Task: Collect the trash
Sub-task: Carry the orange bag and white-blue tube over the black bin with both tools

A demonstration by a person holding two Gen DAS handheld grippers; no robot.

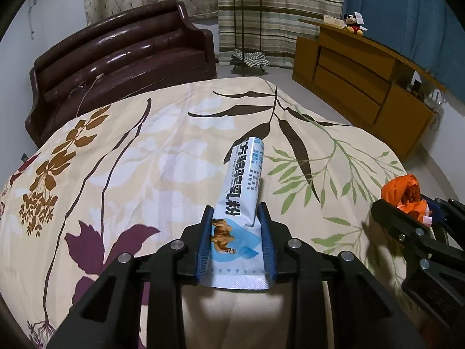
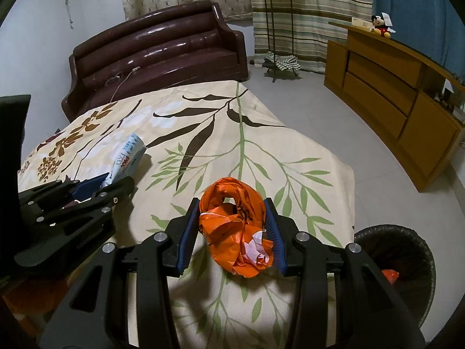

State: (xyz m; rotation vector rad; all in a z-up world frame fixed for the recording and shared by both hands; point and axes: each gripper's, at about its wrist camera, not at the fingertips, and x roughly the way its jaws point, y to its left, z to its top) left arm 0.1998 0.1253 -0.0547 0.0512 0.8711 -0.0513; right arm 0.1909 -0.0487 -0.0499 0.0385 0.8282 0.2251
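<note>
the left gripper (image 1: 236, 224) is clamped on the blue-white packet (image 1: 244, 186); the right gripper (image 2: 231, 226) is clamped on the orange bag (image 2: 237, 226). both items sit above the bedspread (image 2: 261, 151), not yet binned. the bin (image 2: 407, 250) beside the bed already holds one orange scrap (image 2: 389, 275). remaining: drop both in.

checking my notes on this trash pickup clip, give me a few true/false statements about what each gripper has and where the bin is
1. The left gripper is shut on a white and blue packet. True.
2. The right gripper is empty. False: it is shut on a crumpled orange plastic bag.
3. The dark bin sits by the bed's edge, on the right of the right wrist view. True.
4. The bin is empty. False: an orange scrap shows inside it.
5. The plush toy lies on the bed. False: it sits on the wooden cabinet.
</note>
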